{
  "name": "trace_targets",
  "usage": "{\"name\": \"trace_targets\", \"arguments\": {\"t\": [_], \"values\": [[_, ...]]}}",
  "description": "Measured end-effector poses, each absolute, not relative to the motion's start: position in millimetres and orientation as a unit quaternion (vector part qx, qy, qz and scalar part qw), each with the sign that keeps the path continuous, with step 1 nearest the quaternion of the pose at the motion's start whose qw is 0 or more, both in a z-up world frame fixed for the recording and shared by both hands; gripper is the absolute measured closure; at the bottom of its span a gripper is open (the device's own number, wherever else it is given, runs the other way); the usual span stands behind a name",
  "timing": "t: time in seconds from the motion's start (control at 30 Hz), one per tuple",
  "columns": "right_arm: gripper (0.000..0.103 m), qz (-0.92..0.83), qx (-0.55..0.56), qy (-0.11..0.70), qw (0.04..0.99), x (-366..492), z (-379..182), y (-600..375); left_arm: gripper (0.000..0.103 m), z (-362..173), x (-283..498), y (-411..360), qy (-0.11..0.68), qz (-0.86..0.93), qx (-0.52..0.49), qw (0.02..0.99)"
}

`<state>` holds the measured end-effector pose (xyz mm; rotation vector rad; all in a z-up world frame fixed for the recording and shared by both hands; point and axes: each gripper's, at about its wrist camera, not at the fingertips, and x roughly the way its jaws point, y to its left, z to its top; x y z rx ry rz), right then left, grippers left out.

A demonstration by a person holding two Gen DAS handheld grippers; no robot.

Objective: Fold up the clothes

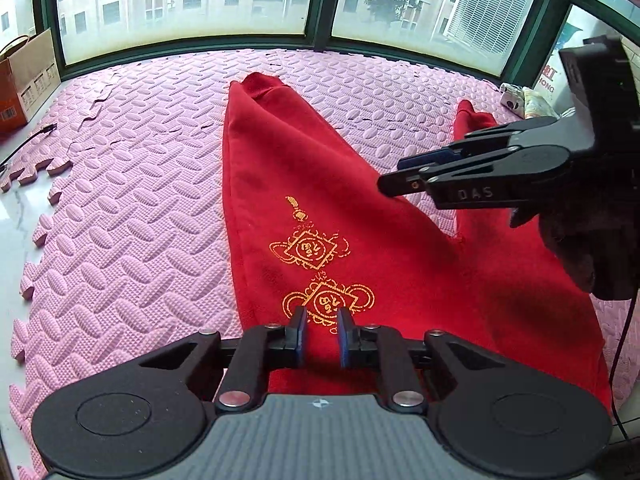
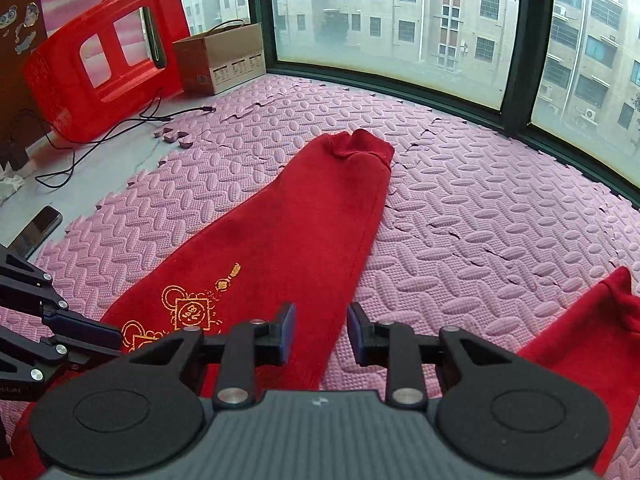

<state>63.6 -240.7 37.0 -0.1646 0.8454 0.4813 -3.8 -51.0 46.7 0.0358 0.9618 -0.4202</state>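
Observation:
Red trousers (image 1: 320, 184) with gold printed knots lie spread on the pink foam mat (image 1: 140, 200), legs pointing at the window. One leg (image 2: 312, 216) runs up the middle of the right wrist view; the other leg (image 2: 580, 344) shows at its lower right. My left gripper (image 1: 322, 330) is open and empty, just above the gold print. My right gripper (image 2: 321, 332) is open and empty over the inner edge of the printed leg. It also shows in the left wrist view (image 1: 394, 176) hovering over the cloth. My left gripper's fingers (image 2: 80, 328) show at the left.
A cardboard box (image 2: 224, 60) and a tipped red plastic stool (image 2: 100, 60) stand at the mat's far left by the window. Black cables (image 2: 120, 124) and a phone (image 2: 40, 228) lie on the bare floor. Small packets (image 1: 520, 100) sit at the far right.

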Motion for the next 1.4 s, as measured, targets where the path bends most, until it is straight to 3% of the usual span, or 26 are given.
{"name": "trace_targets", "arguments": {"t": [0.13, 0.2, 0.73, 1.33, 1.4], "values": [[0.075, 0.216, -0.076, 0.41, 0.883, 77.5, 30.8, -241.6, 0.085, 49.9, 16.4, -56.4, 0.451, -0.2, 0.015, 0.87], [0.069, 0.209, -0.075, 0.412, 0.884, 84.5, 27.8, -242.0, 0.085, 50.3, 30.2, -59.7, 0.447, -0.194, 0.016, 0.873], [0.07, 0.186, -0.049, 0.4, 0.896, 126.9, 36.9, -252.5, 0.085, 23.5, 129.3, -73.3, 0.438, -0.189, -0.057, 0.877], [0.07, 0.208, -0.093, 0.394, 0.891, 193.0, 18.7, -203.4, 0.085, 24.4, 133.8, -30.5, 0.437, -0.142, -0.04, 0.887], [0.075, 0.207, -0.103, 0.393, 0.89, 196.2, 14.0, -198.4, 0.085, 25.2, 133.0, -32.6, 0.437, -0.141, -0.032, 0.888]]}}
